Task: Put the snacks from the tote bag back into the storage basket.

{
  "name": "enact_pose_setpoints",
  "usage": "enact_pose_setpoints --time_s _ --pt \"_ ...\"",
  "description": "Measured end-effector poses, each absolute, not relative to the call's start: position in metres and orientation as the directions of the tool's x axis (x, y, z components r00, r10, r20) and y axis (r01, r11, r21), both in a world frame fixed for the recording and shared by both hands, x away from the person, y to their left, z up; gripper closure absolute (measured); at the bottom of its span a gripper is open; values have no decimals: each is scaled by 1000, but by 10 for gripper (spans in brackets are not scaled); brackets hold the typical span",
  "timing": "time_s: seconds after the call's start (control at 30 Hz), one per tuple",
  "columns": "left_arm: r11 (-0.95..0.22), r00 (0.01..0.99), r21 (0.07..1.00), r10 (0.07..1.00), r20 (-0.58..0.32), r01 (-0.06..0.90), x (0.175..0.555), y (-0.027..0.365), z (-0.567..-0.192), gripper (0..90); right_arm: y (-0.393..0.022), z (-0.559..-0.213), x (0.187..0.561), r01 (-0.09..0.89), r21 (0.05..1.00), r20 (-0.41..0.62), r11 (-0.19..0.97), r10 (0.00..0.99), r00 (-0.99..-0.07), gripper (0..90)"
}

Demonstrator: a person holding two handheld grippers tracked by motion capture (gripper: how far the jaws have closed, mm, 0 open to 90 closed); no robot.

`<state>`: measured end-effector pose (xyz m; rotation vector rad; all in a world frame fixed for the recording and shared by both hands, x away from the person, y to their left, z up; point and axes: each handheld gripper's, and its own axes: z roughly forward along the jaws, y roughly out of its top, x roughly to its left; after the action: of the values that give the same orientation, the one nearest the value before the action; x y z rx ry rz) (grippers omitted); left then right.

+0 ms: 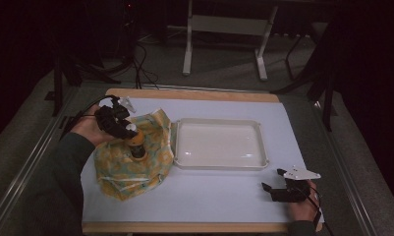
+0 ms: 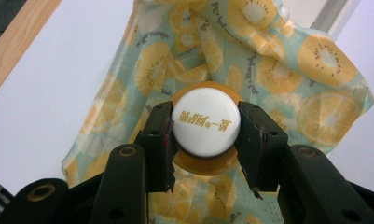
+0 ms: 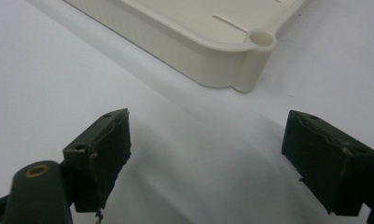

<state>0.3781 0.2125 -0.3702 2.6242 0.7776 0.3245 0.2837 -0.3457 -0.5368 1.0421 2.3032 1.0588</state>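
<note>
Bottle (image 2: 205, 122): one, small, amber body, round white ribbed cap with gold print; stands upright on the cloth, left of the tray.
Left gripper (image 2: 204, 135): black jaws clamped on the bottle's cap from both sides; in the high view (image 1: 131, 129) it sits over the cloth.
Cloth (image 2: 287, 84): one, thin, wrinkled, teal with yellow citrus-slice print; spread on the white mat, its edge just beside the tray.
Tray (image 1: 219, 143): one, cream plastic, rectangular, rounded corners, raised rim, glossy.
Right gripper (image 3: 208, 154): jaws spread wide, nothing between them; low over the mat, near the tray's corner.
Mat (image 1: 224, 196): one, smooth white sheet on a wooden table (image 1: 184, 94).
</note>
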Motion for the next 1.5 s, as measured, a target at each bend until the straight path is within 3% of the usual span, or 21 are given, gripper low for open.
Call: enact_pose_setpoints --time_s 0.73,1.5 --pt "-855 854 293 488 180 427 378 188 -362 590 -346 -537 284 463 772 -45 436 764 -644 151" --pt "-848 846 290 503 177 444 382 186 -350 591 -346 -537 284 466 772 -42 432 766 -641 151"
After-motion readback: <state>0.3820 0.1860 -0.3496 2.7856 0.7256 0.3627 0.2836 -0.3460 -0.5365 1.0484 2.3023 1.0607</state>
